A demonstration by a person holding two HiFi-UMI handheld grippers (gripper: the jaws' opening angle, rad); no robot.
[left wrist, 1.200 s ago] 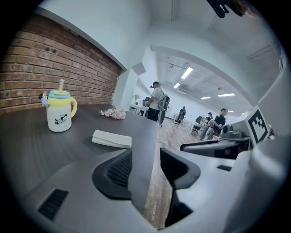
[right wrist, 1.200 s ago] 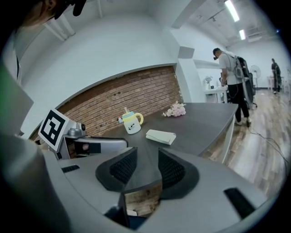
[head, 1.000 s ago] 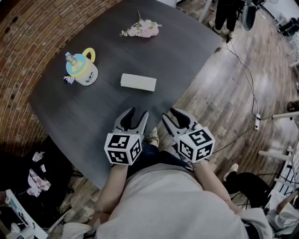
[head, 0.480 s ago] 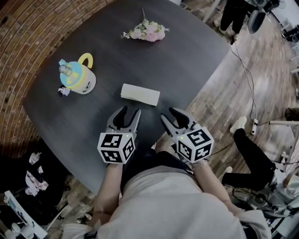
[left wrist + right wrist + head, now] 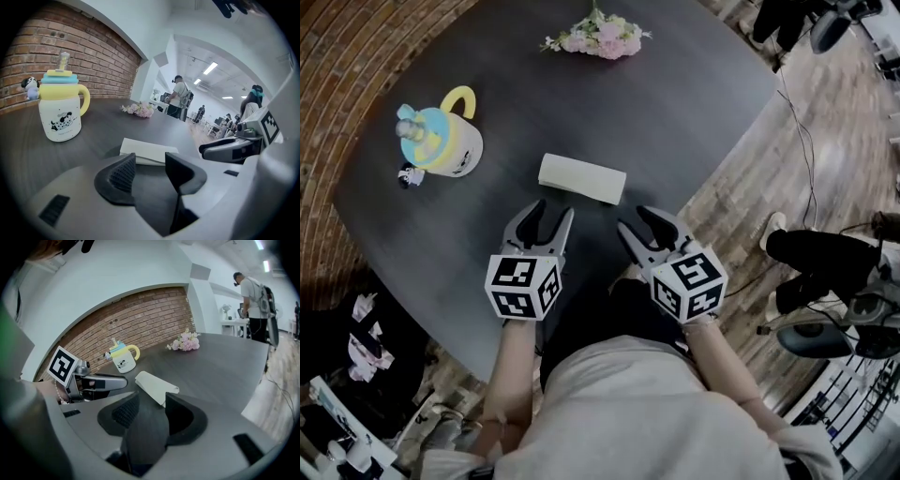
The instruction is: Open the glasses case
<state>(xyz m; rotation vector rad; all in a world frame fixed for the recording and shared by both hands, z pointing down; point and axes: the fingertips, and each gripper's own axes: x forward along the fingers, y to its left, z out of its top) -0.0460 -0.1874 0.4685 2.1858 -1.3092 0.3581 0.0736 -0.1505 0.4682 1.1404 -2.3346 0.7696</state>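
Note:
The glasses case (image 5: 582,178) is a pale cream oblong box lying closed on the dark round table (image 5: 694,112). It also shows in the left gripper view (image 5: 149,151) and the right gripper view (image 5: 157,386), just beyond each pair of jaws. My left gripper (image 5: 551,214) hovers close in front of the case's left half, open, with nothing between its jaws (image 5: 150,171). My right gripper (image 5: 635,221) is just short of the case's right end; its jaws are opening and hold nothing (image 5: 150,413). Neither gripper touches the case.
A white mug with a yellow handle and blue lid (image 5: 441,141) stands at the left, a small figurine (image 5: 410,175) beside it. A pink flower bunch (image 5: 600,36) lies at the far edge. The table's edge runs close on my right; a person's legs (image 5: 811,253) are beyond it.
Both grippers have moved forward and down towards the case, which now lies just past their tips. The right jaws have spread a little. A bystander's legs shifted at the right.

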